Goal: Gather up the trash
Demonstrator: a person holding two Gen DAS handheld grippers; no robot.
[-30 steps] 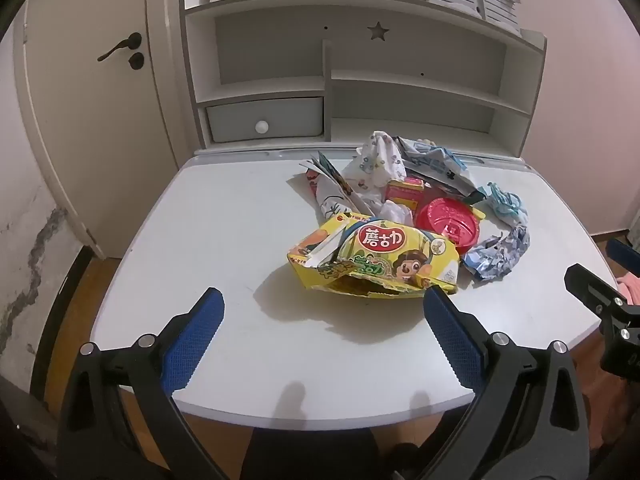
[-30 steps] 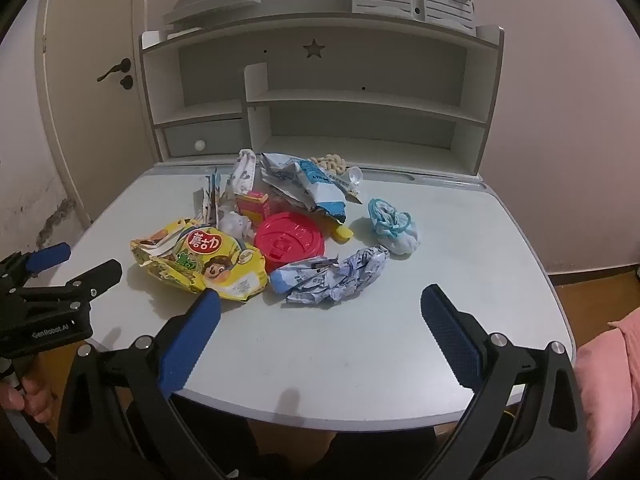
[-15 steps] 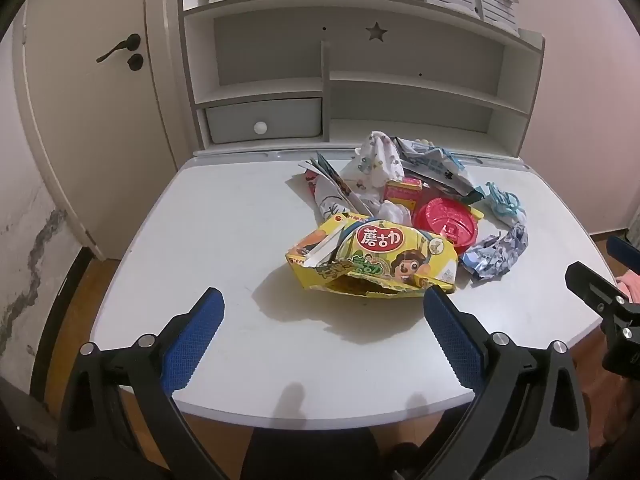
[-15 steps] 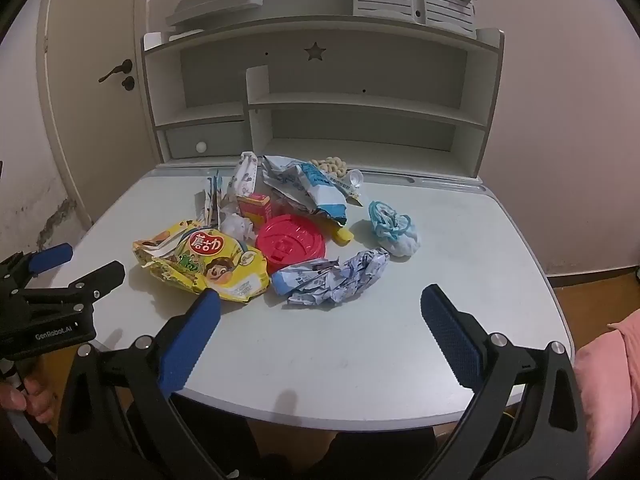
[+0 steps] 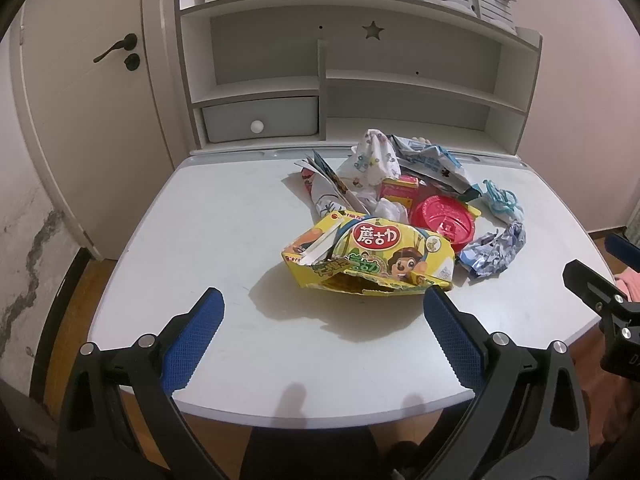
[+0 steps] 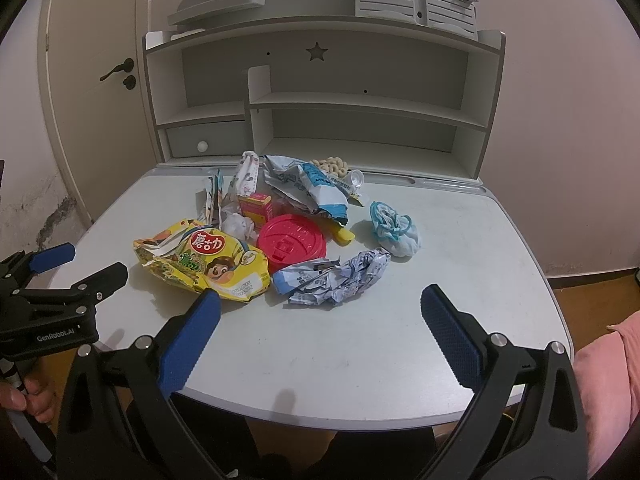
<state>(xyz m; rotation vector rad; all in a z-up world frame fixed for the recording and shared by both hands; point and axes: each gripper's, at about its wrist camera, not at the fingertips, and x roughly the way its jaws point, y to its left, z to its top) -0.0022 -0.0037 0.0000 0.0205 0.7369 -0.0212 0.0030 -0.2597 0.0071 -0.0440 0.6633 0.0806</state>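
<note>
Yellow snack bag (image 5: pixel 370 258) lay at the near edge of a trash pile on the white desk (image 5: pixel 208 232), just in front of the left gripper (image 5: pixel 322 322). This gripper's blue pads (image 5: pixel 192 340) stood wide apart and held nothing; the bag's torn mouth faced it. The right gripper (image 6: pixel 320 318) was also spread wide and empty, and it hovered before the crumpled blue-white wrapper (image 6: pixel 336 278), which lay near its open jaws but did not touch them. Behind the bag and touching it was a red plastic lid (image 6: pixel 291 243). A small pink carton (image 6: pixel 256 208), a larger blue and white bag (image 6: pixel 312 186) and a light blue mask (image 6: pixel 394 230) lay further back. The shelf unit (image 6: pixel 360 100) at the back of the desk had a closed drawer (image 5: pixel 260 118); I could not see what was in it.
</note>
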